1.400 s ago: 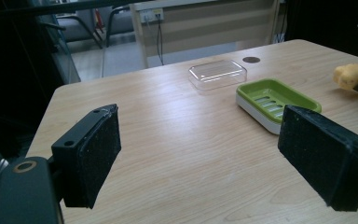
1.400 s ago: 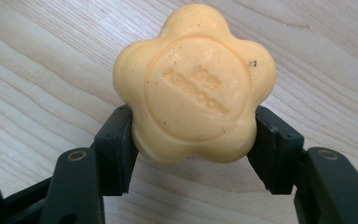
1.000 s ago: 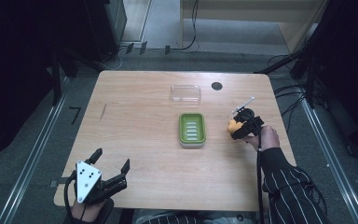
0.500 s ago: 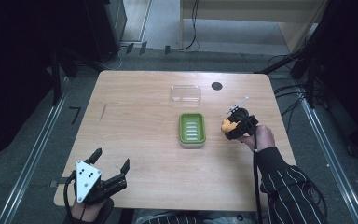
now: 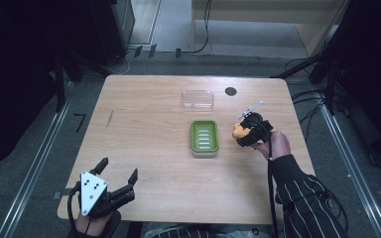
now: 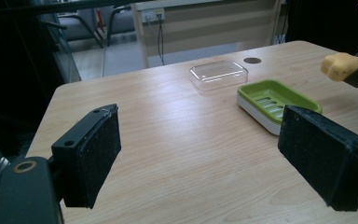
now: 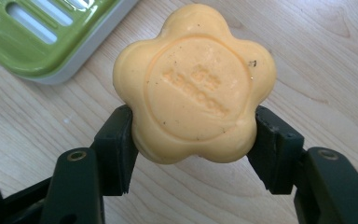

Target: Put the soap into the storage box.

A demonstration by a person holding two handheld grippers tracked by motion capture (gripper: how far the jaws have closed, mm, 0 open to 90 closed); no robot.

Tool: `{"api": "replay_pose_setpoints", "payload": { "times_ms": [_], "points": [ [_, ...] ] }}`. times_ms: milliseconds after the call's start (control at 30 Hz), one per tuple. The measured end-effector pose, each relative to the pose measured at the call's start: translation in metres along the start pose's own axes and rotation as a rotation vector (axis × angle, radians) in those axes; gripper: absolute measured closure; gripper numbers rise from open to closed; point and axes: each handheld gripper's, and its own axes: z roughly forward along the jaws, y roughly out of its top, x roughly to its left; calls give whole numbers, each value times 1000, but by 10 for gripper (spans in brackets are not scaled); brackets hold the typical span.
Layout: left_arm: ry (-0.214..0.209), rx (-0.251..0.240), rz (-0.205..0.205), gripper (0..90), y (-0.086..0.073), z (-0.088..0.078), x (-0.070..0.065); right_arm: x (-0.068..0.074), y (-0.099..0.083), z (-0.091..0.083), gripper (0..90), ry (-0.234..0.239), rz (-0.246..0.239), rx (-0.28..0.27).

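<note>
Orange flower-shaped soap [image 5: 238,132] is clenched in the right claw [image 5: 242,133], high view, just right of the green soap dish [image 5: 204,138] on the worktop [image 5: 144,124]; left claw [image 5: 118,174] released, idle at the near left corner. Left gripper view: jaws wide apart, clear lid [image 6: 218,74] behind the dish. Right gripper view: soap pinched by both jaws above the wood, dish at top left. Likely carry step; next, move over the dish, lower, let go.

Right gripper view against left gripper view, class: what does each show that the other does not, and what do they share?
Right gripper view alone: raised lettering on the flower-shaped orange soap, clamped between the right gripper jaws. Left gripper view alone: the clear lid, a dark round spot, the open left gripper. Shared: soap, green soap dish, wooden table.
</note>
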Motion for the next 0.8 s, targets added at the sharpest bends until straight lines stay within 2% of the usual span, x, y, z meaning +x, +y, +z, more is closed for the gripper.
{"api": "replay_pose_setpoints", "payload": {
  "times_ms": [400, 800],
  "points": [
    [2, -3, -3, 137, 0, -1, 1, 13, 16, 1, 403, 15, -35, -32],
    [1, -5, 1, 137, -1, -1, 1, 18, 24, -3, 403, 28, -59, -55]
  ]
}}
